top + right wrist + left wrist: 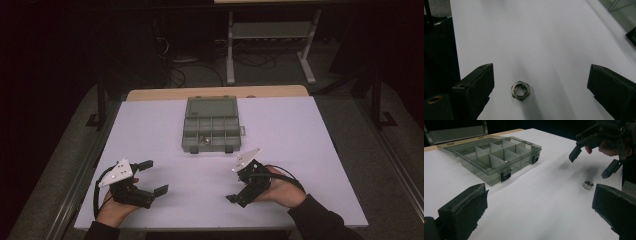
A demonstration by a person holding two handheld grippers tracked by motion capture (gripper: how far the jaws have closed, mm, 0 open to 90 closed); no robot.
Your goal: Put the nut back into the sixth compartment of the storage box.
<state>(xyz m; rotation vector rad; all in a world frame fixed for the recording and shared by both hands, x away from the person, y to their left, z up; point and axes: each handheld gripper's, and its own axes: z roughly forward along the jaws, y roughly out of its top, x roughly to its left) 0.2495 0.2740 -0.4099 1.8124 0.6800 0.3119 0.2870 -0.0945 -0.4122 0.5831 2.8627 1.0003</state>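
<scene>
A small steel hex nut [520,90] lies flat on the white table top [295,145], and it also shows in the left gripper view as the nut [587,185]. My right gripper [541,85] hovers low over it, open, with the nut between the two jaws and touching neither. In the high view the right gripper [235,187] is at the front right. My left gripper [156,176] rests at the front left, open and holding nothing. A grey clear compartment box [186,136] lies open in the middle, lid [211,107] folded back.
One front compartment of the box holds a small metal part [203,141]. The box's two black latches [505,174] face me. The table's front edge runs just below both hands. Beyond the far edge stands a desk frame [231,50] on dark floor.
</scene>
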